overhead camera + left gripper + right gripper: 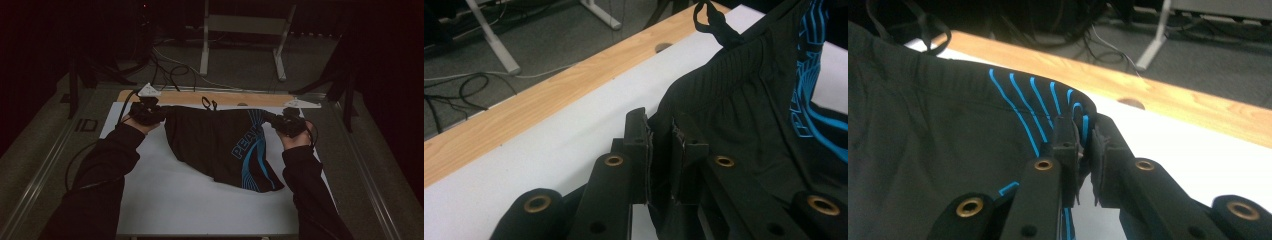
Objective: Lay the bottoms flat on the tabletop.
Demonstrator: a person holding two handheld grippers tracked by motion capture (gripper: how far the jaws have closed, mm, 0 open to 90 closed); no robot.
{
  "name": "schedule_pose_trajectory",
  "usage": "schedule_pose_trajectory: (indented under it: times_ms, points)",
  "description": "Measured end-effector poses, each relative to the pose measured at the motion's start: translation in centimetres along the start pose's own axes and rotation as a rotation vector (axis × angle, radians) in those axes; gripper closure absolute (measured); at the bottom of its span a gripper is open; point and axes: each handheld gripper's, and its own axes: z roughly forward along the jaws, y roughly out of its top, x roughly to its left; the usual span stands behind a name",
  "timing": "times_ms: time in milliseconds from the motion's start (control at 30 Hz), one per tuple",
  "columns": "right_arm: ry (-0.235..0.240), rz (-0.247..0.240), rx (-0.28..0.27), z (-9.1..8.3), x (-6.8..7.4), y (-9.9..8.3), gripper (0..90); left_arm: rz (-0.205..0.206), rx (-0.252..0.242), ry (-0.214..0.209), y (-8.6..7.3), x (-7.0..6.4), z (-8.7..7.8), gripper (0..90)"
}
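Black shorts [215,142] with blue stripes and lettering lie spread on the white table top [165,200], waistband toward the far edge. My left gripper [161,113] is shut on the waistband's left corner; in the left gripper view its jaws [660,134] pinch the black fabric [744,100]. My right gripper [272,119] is shut on the right corner, where blue stripes [1038,95] run up to the jaws [1087,131]. The drawstring [208,103] lies looped on the wooden strip just beyond the waistband.
A wooden strip [225,98] with a round hole [242,104] runs along the table's far edge. Beyond it are cables [170,70] on the floor and a white frame's legs [280,60]. Metal rails [45,165] flank the table.
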Motion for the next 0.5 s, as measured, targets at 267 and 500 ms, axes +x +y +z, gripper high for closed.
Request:
schedule_pose_trajectory:
  times_ms: [267, 500]
  points:
    - [-0.051, 0.051, 0.100, 3.4, -1.0, -0.8, 82.6, -0.026, 0.058, -0.023, -1.1, 1.7, 4.0, 79.9]
    - [-0.080, 0.090, 0.154, 5.2, -1.7, -1.3, 73.7, -0.051, 0.078, -0.003, -1.5, 2.1, 5.3, 75.5]
